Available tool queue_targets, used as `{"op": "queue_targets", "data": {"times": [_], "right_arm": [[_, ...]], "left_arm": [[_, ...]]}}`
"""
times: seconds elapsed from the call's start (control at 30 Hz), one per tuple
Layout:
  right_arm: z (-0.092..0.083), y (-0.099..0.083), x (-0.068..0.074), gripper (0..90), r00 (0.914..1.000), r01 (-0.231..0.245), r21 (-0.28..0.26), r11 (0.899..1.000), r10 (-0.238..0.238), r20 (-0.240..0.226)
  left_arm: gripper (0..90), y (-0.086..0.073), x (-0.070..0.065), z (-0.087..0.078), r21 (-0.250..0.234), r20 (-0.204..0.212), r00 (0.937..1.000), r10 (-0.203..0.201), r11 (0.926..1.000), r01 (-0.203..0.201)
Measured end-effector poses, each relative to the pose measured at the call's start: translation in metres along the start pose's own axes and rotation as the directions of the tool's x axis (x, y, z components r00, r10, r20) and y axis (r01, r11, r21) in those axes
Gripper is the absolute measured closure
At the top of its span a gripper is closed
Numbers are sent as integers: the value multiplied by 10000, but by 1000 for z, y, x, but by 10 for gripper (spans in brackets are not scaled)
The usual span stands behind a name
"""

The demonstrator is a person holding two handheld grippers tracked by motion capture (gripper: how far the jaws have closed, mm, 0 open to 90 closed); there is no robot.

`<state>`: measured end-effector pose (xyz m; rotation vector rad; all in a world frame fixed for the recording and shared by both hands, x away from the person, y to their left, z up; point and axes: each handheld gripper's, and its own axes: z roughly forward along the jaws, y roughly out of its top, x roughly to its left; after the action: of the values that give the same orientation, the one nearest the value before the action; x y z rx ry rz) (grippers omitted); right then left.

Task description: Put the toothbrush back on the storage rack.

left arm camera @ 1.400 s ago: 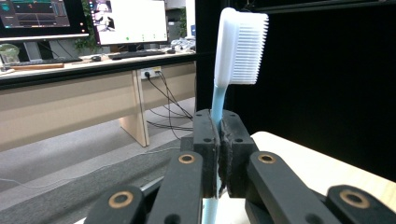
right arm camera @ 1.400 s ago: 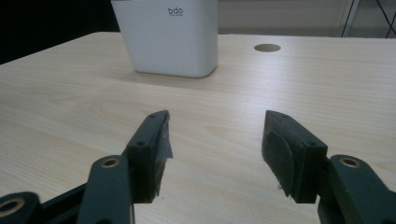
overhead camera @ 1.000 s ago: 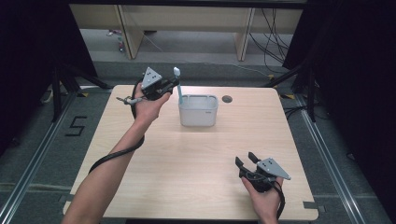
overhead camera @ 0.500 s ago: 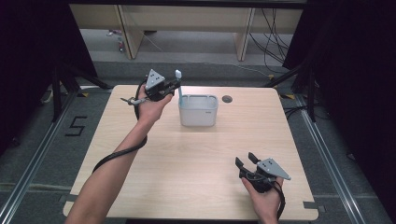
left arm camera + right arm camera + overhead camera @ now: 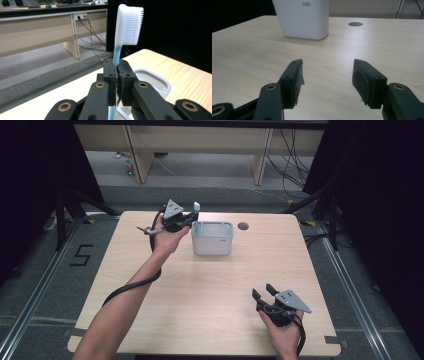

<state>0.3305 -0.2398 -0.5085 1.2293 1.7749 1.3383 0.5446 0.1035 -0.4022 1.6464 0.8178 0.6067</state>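
Black left gripper (image 5: 187, 220) clamped a toothbrush (image 5: 128, 23) by its blue stem, white bristle head upright, upper centre of the high view, just left of the white bin (image 5: 212, 239). Right gripper (image 5: 265, 292) sat lower right, jaws spread, nothing between them, above the wood table (image 5: 210, 290), well apart from bin.

This looks like a lab or test room. The pale wooden surface (image 5: 150, 270) stands on grey carpet between dark curtains (image 5: 380, 195), with metal floor rails (image 5: 35, 295), a taped numeral (image 5: 81, 255), loose cables (image 5: 292, 155) and plain benches (image 5: 200, 142) behind.
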Motion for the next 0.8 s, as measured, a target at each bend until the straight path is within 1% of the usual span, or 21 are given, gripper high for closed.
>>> {"op": "queue_targets", "data": {"times": [0.03,0.1,0.13,0.17,0.2,0.23,0.27,0.3,0.37,0.4,0.43,0.5,0.53,0.67,0.73,0.77,0.8], "right_arm": [[0,0,1,424,9999,-133,116,9998,133,-27],[0,0,1,425,9999,-136,105,9999,137,-33],[-1,0,3,424,9988,-484,247,9985,487,-88],[-2,0,4,424,9987,-496,345,9982,499,-61],[-2,0,5,425,9972,-743,339,9967,747,-88],[-1,0,5,425,9974,-710,251,9972,712,-60],[-2,0,5,424,9973,-729,340,9968,732,-76],[0,-1,3,424,9991,-427,195,9989,428,-69],[1,-1,3,424,9994,-337,108,9994,338,-84],[2,-2,1,424,9998,-148,-143,9998,146,-110],[1,-1,1,424,9998,-124,84,9999,125,-128],[1,-1,2,424,9996,-218,134,9997,220,-160],[1,-1,2,424,9998,-170,112,9998,172,-139],[1,-1,2,424,9995,-224,84,9997,225,-209],[1,-1,2,424,9996,-179,63,9998,180,-208],[2,-2,3,424,9991,-299,74,9995,301,-312],[1,-2,2,424,9994,-254,89,9996,256,-243]], "left_arm": [[857,-2,0,1,68,20,10000,-32,10000,32],[857,-5,0,2,186,-13,10000,-39,9998,40],[857,-6,0,3,222,-10,9999,-112,9997,113],[857,-8,1,3,236,-9,9999,-145,9996,145],[857,-9,1,4,270,-11,9999,-147,9995,147],[857,-10,2,4,312,-11,9999,-173,9994,173],[857,-11,2,4,353,-20,9997,-233,9991,233],[857,-13,3,4,421,-22,9997,-258,9988,259],[857,-13,3,5,439,-9,9997,-264,9987,264],[857,-14,3,5,482,17,9996,-271,9985,270],[856,-16,3,6,550,42,9996,-289,9981,287],[856,-17,3,6,571,27,9996,-291,9979,289],[856,-18,4,6,598,16,9996,-295,9978,294],[856,-19,4,7,655,28,9995,-303,9974,300],[855,-20,4,7,699,13,9996,-269,9972,267],[855,-20,3,7,716,-19,9998,-220,9972,221],[855,-20,3,7,752,-33,9999,-147,9971,149]]}}
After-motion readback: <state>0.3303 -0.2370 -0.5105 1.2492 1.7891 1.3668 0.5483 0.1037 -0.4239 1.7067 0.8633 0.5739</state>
